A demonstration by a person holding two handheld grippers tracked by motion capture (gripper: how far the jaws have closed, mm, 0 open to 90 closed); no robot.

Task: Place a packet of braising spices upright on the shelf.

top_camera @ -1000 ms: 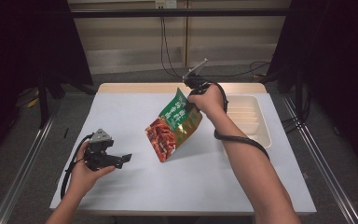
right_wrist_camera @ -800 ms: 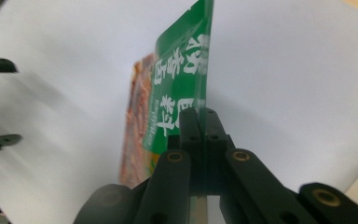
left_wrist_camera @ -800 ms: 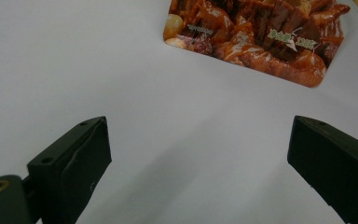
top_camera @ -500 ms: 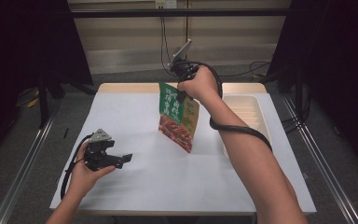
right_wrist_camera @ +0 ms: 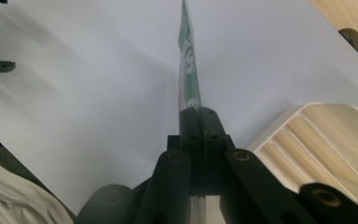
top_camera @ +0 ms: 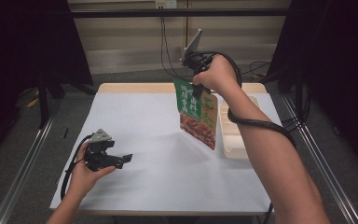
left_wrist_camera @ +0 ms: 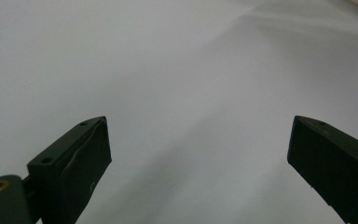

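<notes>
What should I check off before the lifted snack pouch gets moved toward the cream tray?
1. Grip: right gripper jaws shut on the snack pouch's top edge. Ok.
2. Clearance: pouch hangs above the table, not touching it. Ok.
3. Tray sits at the table's right side beside the pouch; the part of it in view is empty. Ok.
4. Left gripper open, low over the table at the left, away from the pouch. Ok.
5. Pouch sealed or opened: cannot tell.
</notes>
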